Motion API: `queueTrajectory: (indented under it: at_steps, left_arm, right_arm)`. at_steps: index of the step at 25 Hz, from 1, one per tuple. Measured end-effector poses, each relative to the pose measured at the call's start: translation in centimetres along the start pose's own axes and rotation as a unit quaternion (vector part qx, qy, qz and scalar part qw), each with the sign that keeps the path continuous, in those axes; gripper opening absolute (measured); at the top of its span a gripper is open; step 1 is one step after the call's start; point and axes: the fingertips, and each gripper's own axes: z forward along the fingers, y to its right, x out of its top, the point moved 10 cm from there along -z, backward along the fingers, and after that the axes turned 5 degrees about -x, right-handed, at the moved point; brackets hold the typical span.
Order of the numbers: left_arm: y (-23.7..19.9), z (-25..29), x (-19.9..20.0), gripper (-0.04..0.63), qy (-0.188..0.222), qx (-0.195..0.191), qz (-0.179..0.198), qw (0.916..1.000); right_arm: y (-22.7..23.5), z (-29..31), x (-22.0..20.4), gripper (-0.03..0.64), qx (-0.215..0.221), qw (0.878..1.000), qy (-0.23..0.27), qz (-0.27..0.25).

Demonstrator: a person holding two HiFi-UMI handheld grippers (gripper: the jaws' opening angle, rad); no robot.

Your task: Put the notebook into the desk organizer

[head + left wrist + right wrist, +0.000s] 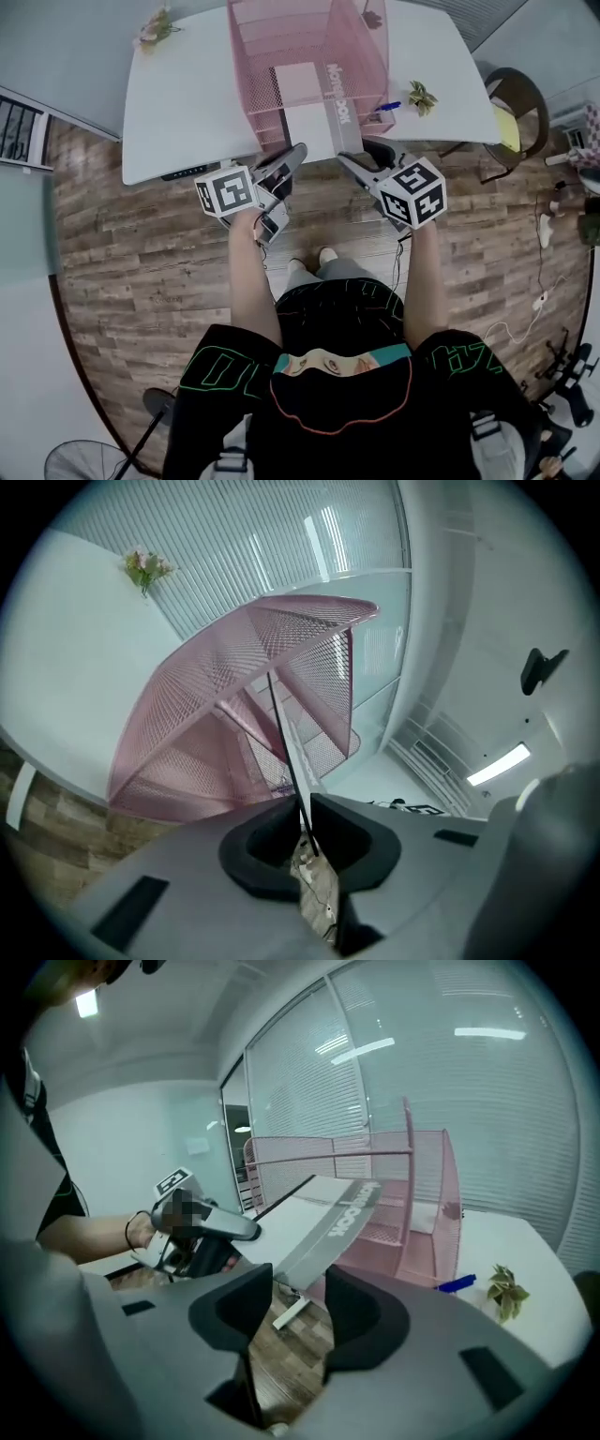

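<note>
Pink mesh desk organizer (272, 37) on the tabletop (178, 103) takes the notebook's (309, 117) leading end. The left gripper (298, 152) jaws pinch its edge; the right gripper (349, 161) jaws stand released. With that single thin hold, the notebook could twist and snag the mesh.

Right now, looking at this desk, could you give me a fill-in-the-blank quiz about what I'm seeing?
The mesh desk organizer on the white table is ____ in colour.
The left gripper is shut on the thin edge of the ____.
The right gripper has its fingers ____, gripping nothing.
The pen beside the organizer is ____.
Missing words: pink; notebook; open; blue.
</note>
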Motion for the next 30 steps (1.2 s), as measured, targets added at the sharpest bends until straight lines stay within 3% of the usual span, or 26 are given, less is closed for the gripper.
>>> queueTrajectory:
  at_steps: [4, 7, 12, 18, 21, 26, 28, 30]
  left_arm:
    - [0.3, 0.0, 0.8, 0.048, 0.024, 0.006, 0.007, 0.9997]
    - [0.6, -0.2, 0.9, 0.077, 0.027, 0.028, 0.038, 0.9985]
    - [0.5, -1.5, 1.1, 0.232, 0.019, 0.081, 0.118, 0.9895]
    - [0.7, -4.0, 0.3, 0.255, -0.022, 0.050, 0.158, 0.9860]
    - [1.5, -4.2, 0.1, 0.211, -0.057, 0.037, 0.183, 0.9807]
    - [3.3, -2.1, 0.0, 0.008, -0.087, 0.031, 0.228, 0.9693]
    - [3.6, -1.3, 0.4, -0.006, -0.082, 0.042, 0.232, 0.9682]
    - [3.4, -0.7, 0.8, -0.006, -0.078, 0.079, 0.236, 0.9654]
  right_arm:
    - [0.0, 0.0, -0.5, 0.162, 0.029, 0.998, -0.008, 0.050]
    - [0.2, -0.2, -0.4, 0.110, 0.056, 0.993, 0.022, 0.105]
    - [0.4, 0.2, 0.0, 0.091, 0.062, 0.987, 0.051, 0.143]
    - [-0.1, 1.4, 0.6, 0.087, 0.043, 0.986, 0.061, 0.146]
    - [-0.2, 1.7, 1.0, 0.087, 0.033, 0.987, 0.065, 0.146]
    - [-0.2, 2.3, 1.3, 0.087, 0.009, 0.988, 0.064, 0.143]
    - [-0.2, 2.5, 1.5, 0.087, 0.004, 0.988, 0.063, 0.139]
    - [-0.2, 2.6, 1.6, 0.087, 0.002, 0.989, 0.061, 0.135]
